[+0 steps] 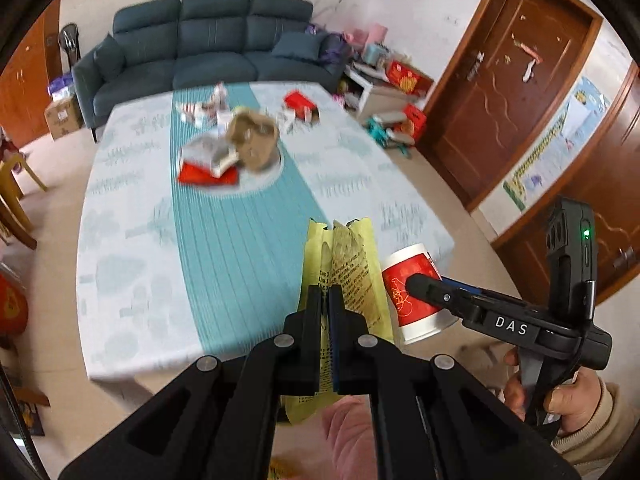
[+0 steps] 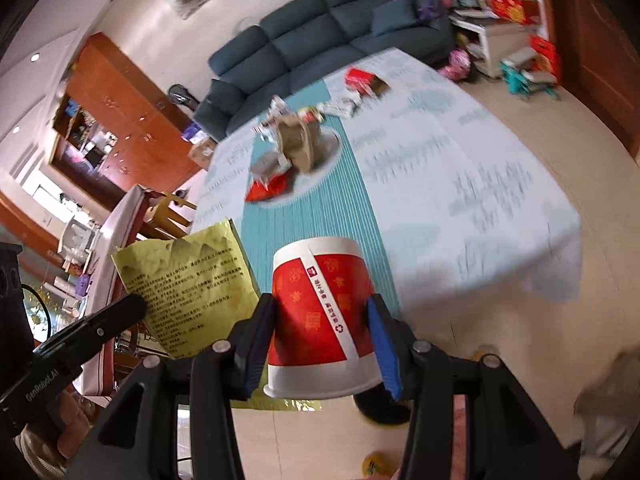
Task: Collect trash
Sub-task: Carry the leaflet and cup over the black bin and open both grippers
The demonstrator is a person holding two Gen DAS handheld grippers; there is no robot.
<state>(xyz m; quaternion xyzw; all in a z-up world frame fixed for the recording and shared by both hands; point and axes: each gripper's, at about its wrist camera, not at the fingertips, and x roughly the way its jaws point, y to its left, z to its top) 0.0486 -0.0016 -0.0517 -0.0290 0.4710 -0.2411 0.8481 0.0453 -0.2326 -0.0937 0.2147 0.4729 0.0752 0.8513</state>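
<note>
My left gripper (image 1: 329, 300) is shut on a yellow printed wrapper (image 1: 352, 276), which stands up between its pads above the table's near edge. The same yellow wrapper (image 2: 188, 288) shows at the left of the right wrist view. My right gripper (image 2: 322, 320) is shut on a red and white paper cup (image 2: 320, 316), held upside down with its rim toward the camera. From the left wrist view the cup (image 1: 412, 296) hangs to the right of the wrapper, off the table's corner. More trash lies mid-table: a brown paper bag (image 1: 254, 140), red packaging (image 1: 208, 176) and small wrappers (image 1: 204, 110).
The table wears a white and teal cloth (image 1: 224, 248). A blue sofa (image 1: 208, 40) stands behind it, wooden doors (image 1: 508, 80) at the right, boxes and clutter (image 1: 400, 80) by the far wall. Yellow chairs (image 2: 168, 212) and a wooden cabinet (image 2: 112, 120) are at the left. Tiled floor (image 2: 560, 360) lies below.
</note>
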